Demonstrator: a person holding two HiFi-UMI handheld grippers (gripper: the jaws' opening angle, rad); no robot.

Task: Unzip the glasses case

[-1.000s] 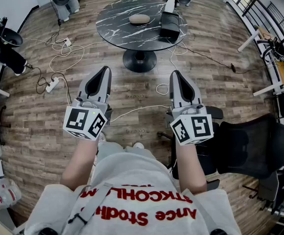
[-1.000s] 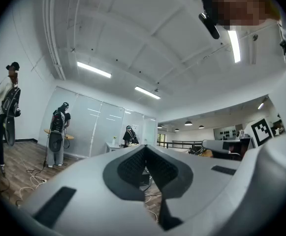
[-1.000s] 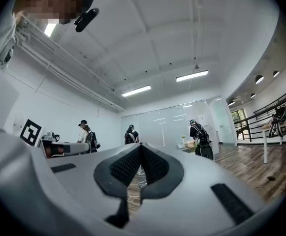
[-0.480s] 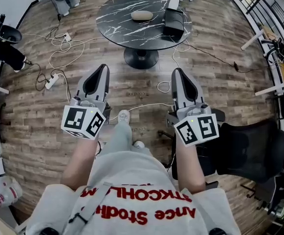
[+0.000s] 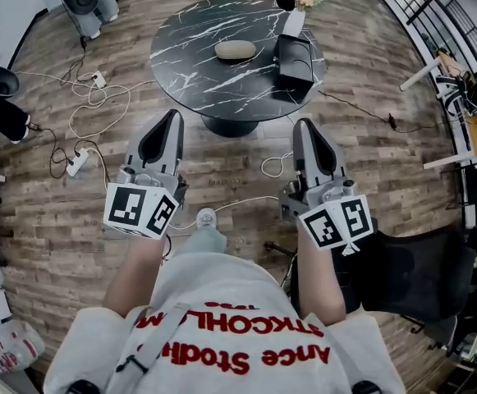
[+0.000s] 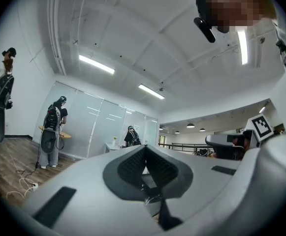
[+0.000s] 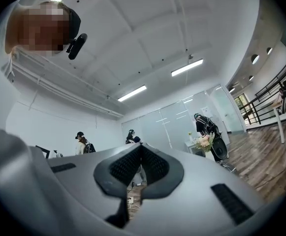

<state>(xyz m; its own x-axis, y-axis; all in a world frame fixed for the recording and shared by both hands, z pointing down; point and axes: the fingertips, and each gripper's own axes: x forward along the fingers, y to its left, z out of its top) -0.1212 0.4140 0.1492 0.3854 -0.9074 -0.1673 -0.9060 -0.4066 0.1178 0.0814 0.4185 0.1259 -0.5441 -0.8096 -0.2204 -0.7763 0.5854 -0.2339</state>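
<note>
Grippers first — left gripper (image 5: 172, 118) and right gripper (image 5: 302, 124) are both hanging out front, jaws pressed together on nothing. Well beyond them, the glasses case (image 5: 235, 50) is lying untouched on the round table (image 5: 181, 72) — squaring up and steadying it with one gripper before the other starts unzipping is looking wisest.

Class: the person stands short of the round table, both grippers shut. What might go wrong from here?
The white cable by the foot may trip the person. The left gripper and right gripper are shut and empty; unopened, they would likely shove the glasses case across the table. The flower vase nearby might get knocked.
</note>
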